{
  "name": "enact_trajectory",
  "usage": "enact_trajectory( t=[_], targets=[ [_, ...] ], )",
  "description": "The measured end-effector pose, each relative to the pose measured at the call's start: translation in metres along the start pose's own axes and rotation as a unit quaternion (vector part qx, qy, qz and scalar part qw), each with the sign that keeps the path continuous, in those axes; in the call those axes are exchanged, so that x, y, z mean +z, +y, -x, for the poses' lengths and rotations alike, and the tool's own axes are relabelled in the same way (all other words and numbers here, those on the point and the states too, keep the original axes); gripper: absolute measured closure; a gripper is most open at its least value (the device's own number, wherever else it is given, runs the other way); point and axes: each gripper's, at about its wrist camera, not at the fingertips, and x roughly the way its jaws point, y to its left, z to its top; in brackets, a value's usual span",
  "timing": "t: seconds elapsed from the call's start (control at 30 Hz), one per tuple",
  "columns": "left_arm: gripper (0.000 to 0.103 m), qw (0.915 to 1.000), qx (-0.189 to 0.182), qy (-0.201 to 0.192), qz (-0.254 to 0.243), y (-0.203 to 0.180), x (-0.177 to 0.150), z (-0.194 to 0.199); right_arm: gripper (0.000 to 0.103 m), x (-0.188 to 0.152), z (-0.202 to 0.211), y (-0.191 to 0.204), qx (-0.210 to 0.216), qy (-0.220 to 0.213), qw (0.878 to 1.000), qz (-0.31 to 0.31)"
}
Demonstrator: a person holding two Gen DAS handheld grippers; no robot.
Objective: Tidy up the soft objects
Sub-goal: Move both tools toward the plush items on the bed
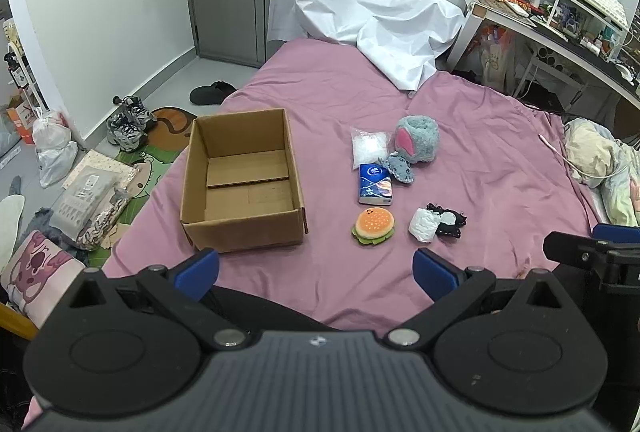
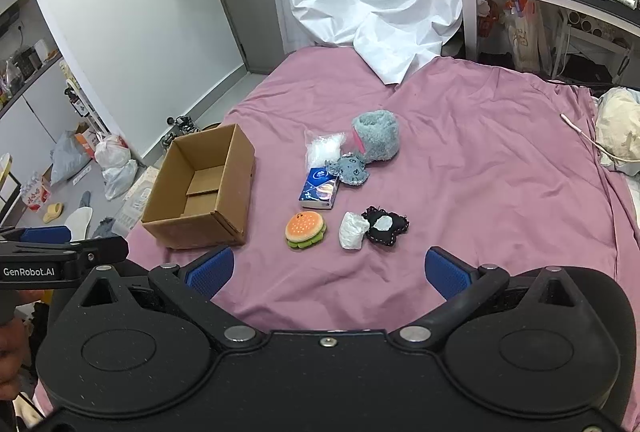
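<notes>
An open, empty cardboard box (image 1: 240, 180) (image 2: 200, 192) sits on the pink bed sheet (image 1: 480, 152). To its right lie a burger plush (image 1: 373, 225) (image 2: 306, 230), a blue tissue pack (image 1: 375, 184) (image 2: 319, 188), a clear bag of white stuff (image 1: 368, 146) (image 2: 322, 148), a grey fluffy plush (image 1: 416, 138) (image 2: 376, 134), a small grey toy (image 1: 400, 168) (image 2: 350, 168), a white wad (image 1: 424, 224) (image 2: 352, 231) and a black plush (image 1: 450, 220) (image 2: 386, 226). My left gripper (image 1: 316, 272) and right gripper (image 2: 329, 272) hover open and empty near the bed's front.
A white sheet (image 1: 360, 4) drapes over something at the bed's far end. A cluttered desk (image 1: 560, 12) stands at the right, a pillow (image 1: 592, 152) at the bed's right edge. Shoes (image 1: 130, 122), bags and mats litter the floor on the left.
</notes>
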Motion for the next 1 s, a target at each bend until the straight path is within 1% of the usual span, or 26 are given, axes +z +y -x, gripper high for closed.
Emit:
enact_trajectory(
  t=[0.73, 0.9, 1.0],
  targets=[
    [0.001, 0.9999, -0.002, -0.016, -0.005, -0.006, 0.002, 0.014, 0.0, 0.002, 0.006, -0.003, 0.001, 0.001, 1.0, -0.01],
    [0.001, 0.9998, 0.002, -0.015, -0.009, -0.008, 0.001, 0.014, 0.0, 0.001, 0.007, -0.004, 0.001, -0.001, 1.0, -0.012],
    [0.001, 0.9998, -0.001, -0.016, -0.008, -0.009, 0.002, 0.015, 0.0, 0.001, 0.008, -0.004, 0.001, -0.001, 1.0, -0.011]
  ],
)
